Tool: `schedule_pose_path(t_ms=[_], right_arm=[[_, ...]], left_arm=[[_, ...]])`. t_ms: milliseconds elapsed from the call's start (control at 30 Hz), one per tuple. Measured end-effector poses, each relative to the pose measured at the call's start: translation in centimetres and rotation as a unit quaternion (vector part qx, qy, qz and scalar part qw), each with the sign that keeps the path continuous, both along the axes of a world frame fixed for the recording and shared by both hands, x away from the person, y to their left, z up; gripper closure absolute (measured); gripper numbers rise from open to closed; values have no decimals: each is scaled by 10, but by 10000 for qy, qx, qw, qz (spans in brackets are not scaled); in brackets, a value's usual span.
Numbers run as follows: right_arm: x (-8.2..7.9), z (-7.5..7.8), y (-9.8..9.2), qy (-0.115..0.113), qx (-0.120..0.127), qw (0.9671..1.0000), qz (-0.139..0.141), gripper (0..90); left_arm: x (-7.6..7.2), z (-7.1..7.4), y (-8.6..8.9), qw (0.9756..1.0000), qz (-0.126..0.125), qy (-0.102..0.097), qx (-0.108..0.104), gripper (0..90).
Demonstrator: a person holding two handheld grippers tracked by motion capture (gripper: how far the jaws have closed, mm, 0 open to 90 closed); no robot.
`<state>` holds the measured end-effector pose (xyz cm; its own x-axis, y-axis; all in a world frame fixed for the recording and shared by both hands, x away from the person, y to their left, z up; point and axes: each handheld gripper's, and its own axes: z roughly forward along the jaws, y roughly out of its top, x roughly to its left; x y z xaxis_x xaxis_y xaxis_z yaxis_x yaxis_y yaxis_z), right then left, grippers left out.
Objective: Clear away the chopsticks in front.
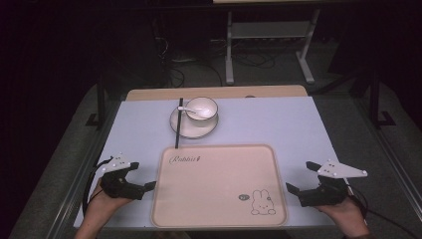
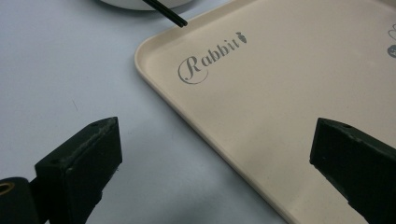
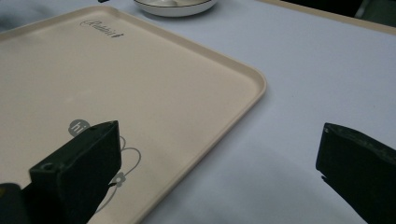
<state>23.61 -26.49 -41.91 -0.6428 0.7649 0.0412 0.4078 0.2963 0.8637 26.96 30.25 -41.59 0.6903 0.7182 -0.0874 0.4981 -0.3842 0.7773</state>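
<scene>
At the lower middle of the high view we see a beige tray (image 1: 219, 185) lying flat on the counter (image 1: 278, 124), printed with a script "Rabbit" word at its upper left and a small rabbit drawing (image 1: 262, 203) at its lower right. Above it, in the upper middle of the frame, a white bowl (image 1: 202, 108) sits on a white saucer (image 1: 194, 127), with a white spoon (image 1: 187, 109) leaning in the bowl. 1 black chopstick (image 1: 178, 123) lies across the saucer's left side, its lower tip just at the tray's top edge. At the lower left, the left tool (image 1: 142, 177) rests beside the tray's left edge, its 2 jaws spread wide and holding nothing. At the lower right, the right tool (image 1: 298, 177) sits just beside the tray's right edge, jaws likewise wide apart and empty.
</scene>
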Motion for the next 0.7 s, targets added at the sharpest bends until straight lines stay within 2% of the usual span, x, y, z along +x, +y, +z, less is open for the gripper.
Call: schedule_pose_path(t_ms=[67,300,400,700], right_arm=[[1,0,0,67,39,10000,-11,0],[4,0,-1,88,69,9999,5,0],[4,-1,-2,136,59,9999,7,0],[5,1,-2,116,4,9999,-42,0]], left_arm=[[3,2,0,10000,29,16,-3,16],[12,3,-2,10000,27,14,27,16],[17,2,-6,9999,-12,29,114,16],[26,3,-12,9999,35,30,142,16]])
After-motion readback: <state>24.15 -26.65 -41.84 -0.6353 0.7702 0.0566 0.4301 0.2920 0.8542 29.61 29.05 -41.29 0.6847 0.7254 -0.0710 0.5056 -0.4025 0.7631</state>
